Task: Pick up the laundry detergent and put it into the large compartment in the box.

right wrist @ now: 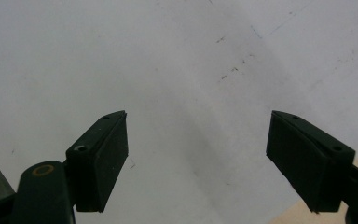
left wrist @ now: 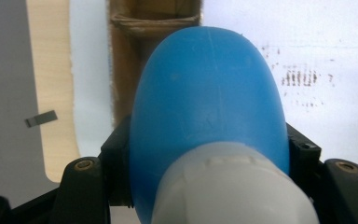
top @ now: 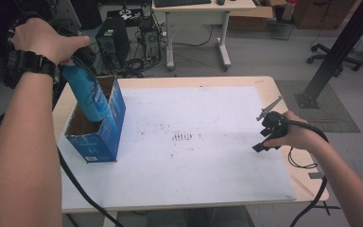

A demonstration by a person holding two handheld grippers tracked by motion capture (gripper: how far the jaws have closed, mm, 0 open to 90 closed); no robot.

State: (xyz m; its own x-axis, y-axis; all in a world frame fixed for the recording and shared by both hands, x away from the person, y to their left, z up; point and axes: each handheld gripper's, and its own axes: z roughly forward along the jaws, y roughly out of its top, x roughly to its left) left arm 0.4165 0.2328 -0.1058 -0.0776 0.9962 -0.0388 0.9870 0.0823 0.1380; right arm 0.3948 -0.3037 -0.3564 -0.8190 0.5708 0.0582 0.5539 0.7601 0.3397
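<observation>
Overhead, at the table's left edge, the left gripper (top: 73, 59) has its jaws pinching the neck end of a blue bottle (top: 86, 92), which is tilted with its lower part inside an open blue cardboard box (top: 105, 137) standing on a white sheet (top: 198, 161). Farther right, well apart from the box, the right gripper (top: 264, 137) rests near the sheet's right edge with its jaws spread wide around nothing.
</observation>
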